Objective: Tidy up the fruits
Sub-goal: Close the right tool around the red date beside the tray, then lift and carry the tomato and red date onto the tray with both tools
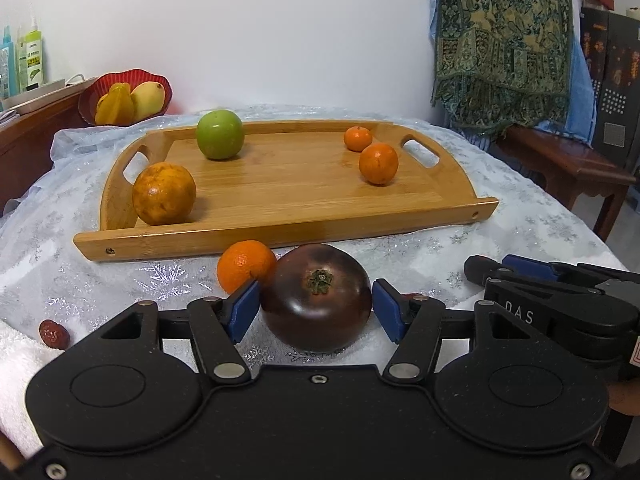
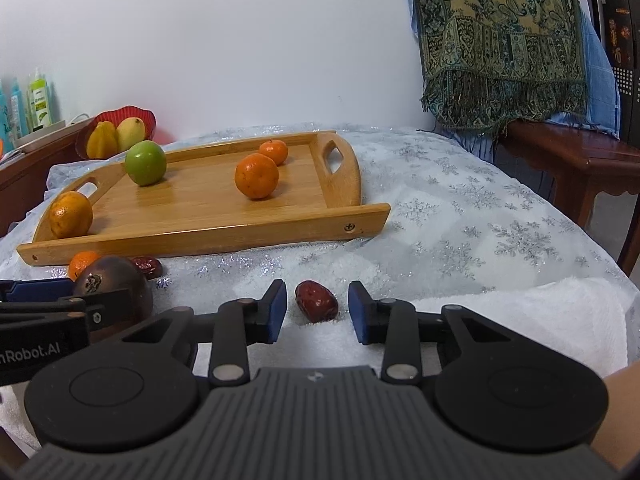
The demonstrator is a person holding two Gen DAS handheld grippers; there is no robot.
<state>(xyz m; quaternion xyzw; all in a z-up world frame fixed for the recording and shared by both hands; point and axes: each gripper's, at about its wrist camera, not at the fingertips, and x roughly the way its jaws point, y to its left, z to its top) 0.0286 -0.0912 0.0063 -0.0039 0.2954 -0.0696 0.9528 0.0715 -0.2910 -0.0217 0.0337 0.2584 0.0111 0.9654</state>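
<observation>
Just short of the wooden tray (image 1: 288,236) on the cloth-covered bench (image 2: 480,216): left hand-held gripper (image 1: 316,308) set around a dark tomato (image 1: 316,296), left pad seemingly touching, right pad a little clear, so not yet gripped; right hand-held gripper (image 2: 318,308) open around a red date (image 2: 316,301), both pads clear. Pick-up step for both, judging by the apple (image 1: 220,134) and oranges (image 1: 378,163) already on the tray. Next: closing gently and evenly until the pads bite, then lifting over the tray's front rail without nudging the loose orange (image 1: 245,265) beside the tomato.

Both tools are matte black, with blue pads, silver pivot pins and round housings: left tool (image 1: 316,306), right tool (image 2: 317,306) with a ribbed grey body.
</observation>
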